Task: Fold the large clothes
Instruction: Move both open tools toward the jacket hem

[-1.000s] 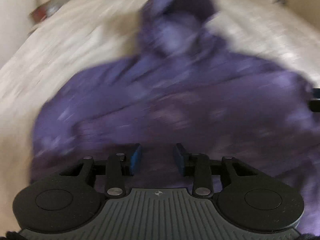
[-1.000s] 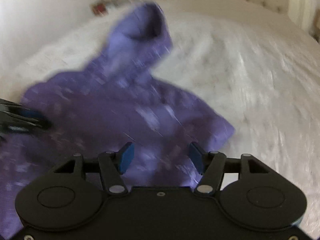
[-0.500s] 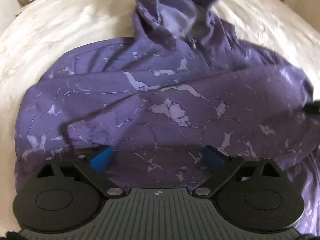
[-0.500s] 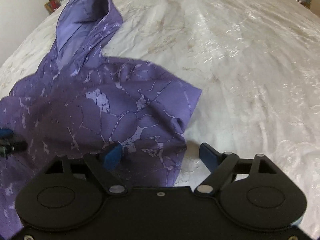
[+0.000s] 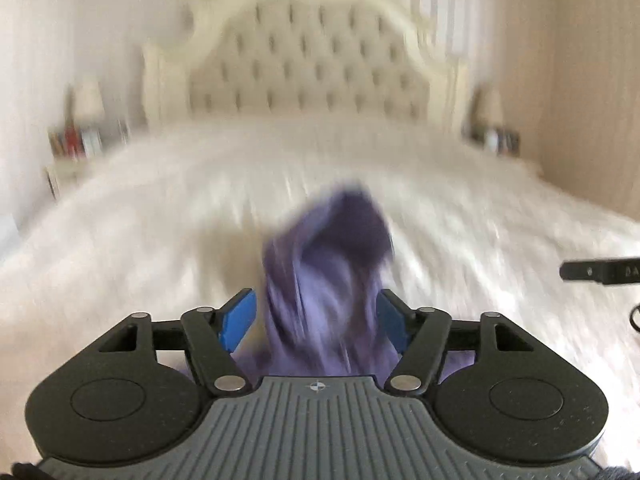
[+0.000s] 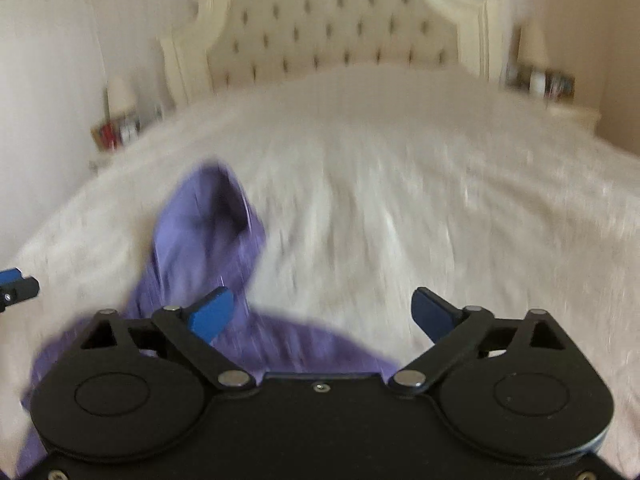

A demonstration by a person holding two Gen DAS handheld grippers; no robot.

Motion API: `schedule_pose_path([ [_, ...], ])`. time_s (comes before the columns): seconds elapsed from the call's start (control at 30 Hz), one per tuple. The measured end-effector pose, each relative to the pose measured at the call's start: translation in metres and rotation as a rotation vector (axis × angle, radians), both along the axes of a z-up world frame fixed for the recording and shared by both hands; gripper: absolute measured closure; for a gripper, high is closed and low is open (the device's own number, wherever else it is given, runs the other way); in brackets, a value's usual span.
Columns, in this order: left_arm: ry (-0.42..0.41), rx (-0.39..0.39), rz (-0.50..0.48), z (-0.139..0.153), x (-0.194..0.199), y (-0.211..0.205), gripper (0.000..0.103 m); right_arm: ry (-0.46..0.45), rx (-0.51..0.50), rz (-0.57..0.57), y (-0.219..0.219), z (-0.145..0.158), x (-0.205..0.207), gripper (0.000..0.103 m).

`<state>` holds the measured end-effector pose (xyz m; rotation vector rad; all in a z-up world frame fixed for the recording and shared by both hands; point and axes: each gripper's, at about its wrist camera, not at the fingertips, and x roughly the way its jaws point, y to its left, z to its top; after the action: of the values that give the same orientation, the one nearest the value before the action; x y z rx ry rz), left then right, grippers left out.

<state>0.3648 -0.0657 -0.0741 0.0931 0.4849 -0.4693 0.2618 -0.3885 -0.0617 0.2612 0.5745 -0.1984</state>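
Note:
A purple marbled hoodie (image 5: 328,264) lies on the white bed (image 5: 160,220), its hood pointing toward the headboard. My left gripper (image 5: 315,312) hovers above the garment's near part; its jaws are closing, and the hood shows beyond the gap with neither pad pressing on cloth. In the right wrist view the hoodie (image 6: 204,232) lies to the lower left. My right gripper (image 6: 323,308) is above its right edge with jaws opening wide and nothing between them. Each gripper shows at the edge of the other view: the right gripper (image 5: 596,270), the left gripper (image 6: 16,284). Both views are motion-blurred.
A tufted cream headboard (image 5: 312,60) stands at the far end of the bed. Nightstands with lamps and books flank it on the left (image 5: 80,136) and right (image 5: 494,132). White bedspread stretches wide to the right of the hoodie (image 6: 440,200).
Both grippers have lifted off the hoodie and tipped upward, so the headboard is now in view. The right jaws have widened; the left jaws widened and have since narrowed.

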Motion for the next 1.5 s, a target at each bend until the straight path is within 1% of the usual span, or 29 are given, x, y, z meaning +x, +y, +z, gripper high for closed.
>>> schedule_pose_path([
  [0.03,-0.043,-0.016,0.019,0.008,0.003,-0.001,0.030,-0.033,-0.006,-0.013,0.003,0.007,0.003,0.002],
  [0.07,-0.067,-0.032,0.038,0.013,0.007,-0.002,0.029,-0.075,-0.014,-0.037,0.007,0.014,0.007,0.001],
  [0.1,-0.072,-0.046,0.051,0.015,0.014,-0.005,0.028,-0.105,-0.026,-0.067,0.011,0.018,0.012,0.001],
  [0.13,-0.057,-0.046,0.055,0.014,0.024,-0.009,0.028,-0.110,-0.048,-0.110,0.016,0.020,0.020,0.001],
  [0.17,-0.032,-0.035,0.057,0.010,0.034,-0.014,0.028,-0.077,-0.055,-0.144,0.018,0.018,0.030,0.001],
  [0.2,0.004,-0.012,0.065,0.003,0.047,-0.021,0.028,-0.026,-0.042,-0.149,0.019,0.014,0.044,0.001],
  [0.27,0.088,0.044,0.068,-0.016,0.072,-0.036,0.028,0.051,0.022,-0.090,0.017,0.001,0.069,0.003],
  [0.3,0.133,0.068,0.073,-0.027,0.084,-0.043,0.028,0.075,0.048,-0.058,0.016,-0.008,0.082,0.007],
  [0.33,0.176,0.088,0.081,-0.038,0.096,-0.051,0.030,0.093,0.057,-0.038,0.016,-0.016,0.094,0.009],
  [0.4,0.214,0.109,0.081,-0.051,0.113,-0.056,0.030,0.143,0.044,-0.007,0.019,-0.035,0.119,0.009],
  [0.47,0.216,0.145,0.080,-0.062,0.130,-0.070,0.030,0.168,0.034,0.024,0.021,-0.049,0.138,0.009],
  [0.6,0.207,0.210,0.096,-0.080,0.164,-0.090,0.030,0.196,0.048,0.061,0.024,-0.072,0.172,0.009],
  [0.7,0.192,0.256,0.111,-0.094,0.184,-0.094,0.030,0.206,0.053,0.070,0.028,-0.084,0.190,0.009],
  [0.77,0.173,0.292,0.122,-0.100,0.197,-0.094,0.033,0.209,0.053,0.073,0.031,-0.089,0.202,0.009],
  [0.8,0.168,0.307,0.151,-0.102,0.204,-0.090,0.035,0.209,0.056,0.076,0.032,-0.091,0.207,0.009],
  [0.83,0.183,0.306,0.191,-0.105,0.212,-0.083,0.035,0.209,0.057,0.078,0.034,-0.090,0.211,0.009],
  [0.87,0.215,0.285,0.229,-0.108,0.219,-0.072,0.035,0.207,0.055,0.080,0.037,-0.090,0.214,0.009],
  [0.93,0.296,0.210,0.293,-0.114,0.229,-0.044,0.036,0.203,0.049,0.093,0.044,-0.091,0.221,0.009],
  [1.0,0.351,0.168,0.330,-0.122,0.230,-0.022,0.036,0.200,0.039,0.106,0.053,-0.093,0.230,0.009],
  [1.07,0.357,0.156,0.308,-0.124,0.224,-0.011,0.036,0.204,0.024,0.124,0.062,-0.096,0.238,0.009],
  [1.17,0.330,0.187,0.272,-0.126,0.215,-0.008,0.036,0.228,-0.027,0.146,0.072,-0.105,0.249,0.012],
  [1.23,0.328,0.193,0.263,-0.127,0.214,-0.007,0.036,0.245,-0.039,0.154,0.074,-0.110,0.252,0.015],
  [1.3,0.332,0.183,0.262,-0.128,0.216,-0.002,0.035,0.253,-0.060,0.150,0.068,-0.114,0.250,0.015],
  [1.37,0.356,0.149,0.276,-0.133,0.223,0.006,0.034,0.269,-0.108,0.111,0.057,-0.120,0.248,0.016],
  [1.4,0.380,0.128,0.284,-0.138,0.227,0.012,0.034,0.290,-0.137,0.075,0.049,-0.125,0.247,0.022],
  [1.43,0.407,0.112,0.286,-0.145,0.237,0.014,0.033,0.326,-0.165,0.033,0.041,-0.132,0.247,0.024],
  [1.47,0.433,0.096,0.278,-0.151,0.239,0.019,0.033,0.362,-0.157,0.021,0.030,-0.140,0.246,0.023],
  [1.5,0.449,0.094,0.270,-0.156,0.239,0.022,0.033,0.369,-0.106,0.041,0.019,-0.146,0.243,0.023],
])
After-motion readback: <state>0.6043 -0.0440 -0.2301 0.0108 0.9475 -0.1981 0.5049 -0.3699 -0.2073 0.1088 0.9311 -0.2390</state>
